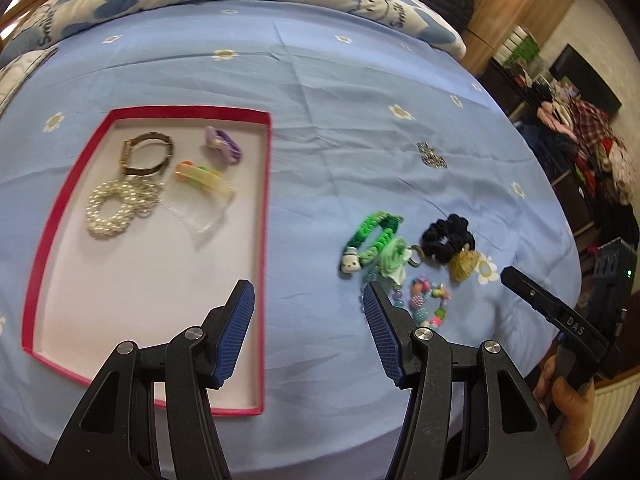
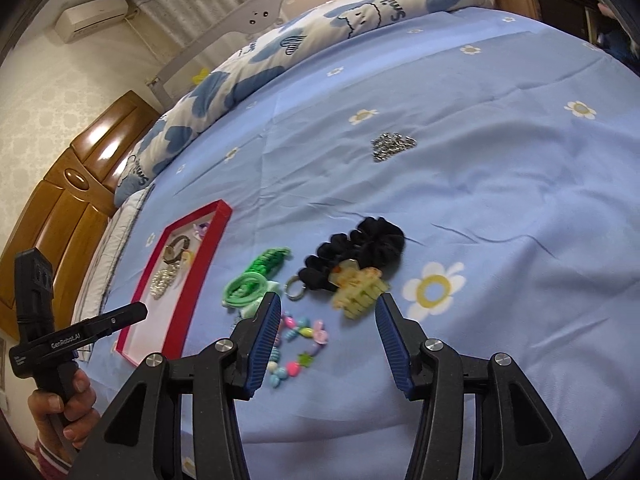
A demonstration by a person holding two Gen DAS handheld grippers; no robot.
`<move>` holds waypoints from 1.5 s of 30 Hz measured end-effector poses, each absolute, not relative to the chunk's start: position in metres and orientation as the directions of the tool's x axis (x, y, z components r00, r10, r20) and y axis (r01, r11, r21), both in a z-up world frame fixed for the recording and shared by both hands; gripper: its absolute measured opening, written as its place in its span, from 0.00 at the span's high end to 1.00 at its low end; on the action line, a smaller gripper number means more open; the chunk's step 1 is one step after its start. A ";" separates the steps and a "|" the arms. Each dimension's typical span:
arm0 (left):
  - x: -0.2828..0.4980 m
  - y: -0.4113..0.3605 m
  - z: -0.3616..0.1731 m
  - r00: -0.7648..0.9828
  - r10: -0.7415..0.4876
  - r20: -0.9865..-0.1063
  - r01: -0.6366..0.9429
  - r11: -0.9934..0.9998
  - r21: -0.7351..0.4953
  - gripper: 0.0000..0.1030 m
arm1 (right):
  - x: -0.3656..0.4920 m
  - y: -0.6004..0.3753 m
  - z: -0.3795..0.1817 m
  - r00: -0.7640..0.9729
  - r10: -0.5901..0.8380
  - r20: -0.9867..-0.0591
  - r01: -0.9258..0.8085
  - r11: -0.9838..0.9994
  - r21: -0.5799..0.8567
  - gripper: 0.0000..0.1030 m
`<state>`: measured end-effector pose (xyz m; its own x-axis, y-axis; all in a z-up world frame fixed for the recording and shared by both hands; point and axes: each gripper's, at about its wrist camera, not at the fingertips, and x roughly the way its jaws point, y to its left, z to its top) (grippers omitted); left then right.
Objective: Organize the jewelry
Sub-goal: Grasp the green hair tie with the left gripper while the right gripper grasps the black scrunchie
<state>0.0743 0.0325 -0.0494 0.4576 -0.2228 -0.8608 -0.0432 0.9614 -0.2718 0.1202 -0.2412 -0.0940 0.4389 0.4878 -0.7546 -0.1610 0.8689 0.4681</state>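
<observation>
1. My right tongs (image 2: 326, 336) are half open and hold nothing.
2. My left tongs (image 1: 310, 318) are half open and empty too.
3. The bead bracelet (image 2: 298, 350) lies on the bed (image 2: 500, 200), just under the right tongs, by their left finger.
4. The yellow clip (image 2: 358, 290) is just past it.
5. The red box (image 1: 266, 240) is off to the left, nearer my left tongs.
</observation>
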 end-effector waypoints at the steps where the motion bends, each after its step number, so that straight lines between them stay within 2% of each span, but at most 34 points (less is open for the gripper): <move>1: 0.076 0.029 -0.050 0.454 -0.224 -0.862 -0.037 0.962 -0.270 0.46 | 0.120 -0.242 -0.096 0.437 0.484 -0.758 -0.159 0.871 0.465 0.50; 10: 0.100 0.001 -0.056 0.439 -0.249 -0.863 0.037 0.965 -0.259 0.46 | 0.131 -0.243 -0.105 0.424 0.473 -0.772 -0.162 0.879 0.449 0.50; 22: 0.134 -0.042 -0.082 0.367 -0.275 -0.889 0.131 0.961 -0.244 0.47 | 0.186 -0.249 -0.128 0.383 0.465 -0.798 -0.114 0.881 0.459 0.50; 24: 0.136 -0.046 -0.087 0.356 -0.268 -0.895 0.139 0.963 -0.233 0.52 | 0.191 -0.245 -0.134 0.360 0.472 -0.804 -0.119 0.879 0.463 0.51; 26: 0.137 -0.050 -0.092 0.342 -0.270 -0.900 0.147 0.961 -0.233 0.75 | 0.192 -0.240 -0.140 0.338 0.479 -0.810 -0.127 0.876 0.465 0.54; 27: 0.138 -0.051 -0.095 0.332 -0.273 -0.903 0.153 0.960 -0.234 0.81 | 0.192 -0.238 -0.141 0.335 0.476 -0.813 -0.130 0.878 0.460 0.66; 28: 0.138 -0.052 -0.096 0.327 -0.273 -0.905 0.158 0.960 -0.233 0.90 | 0.191 -0.236 -0.143 0.333 0.470 -0.817 -0.132 0.882 0.453 0.81; 29: 0.138 -0.053 -0.097 0.326 -0.275 -0.904 0.163 0.959 -0.233 0.93 | 0.192 -0.235 -0.145 0.329 0.470 -0.819 -0.131 0.882 0.453 0.85; 33: 0.133 -0.050 -0.090 0.352 -0.282 -0.892 0.166 0.957 -0.237 0.94 | 0.188 -0.237 -0.142 0.358 0.477 -0.803 -0.129 0.877 0.464 0.89; 45: 0.108 0.004 -0.059 0.434 -0.342 -0.834 0.054 0.933 -0.354 0.94 | 0.178 -0.230 -0.093 0.449 0.552 -0.702 -0.178 0.826 0.536 0.90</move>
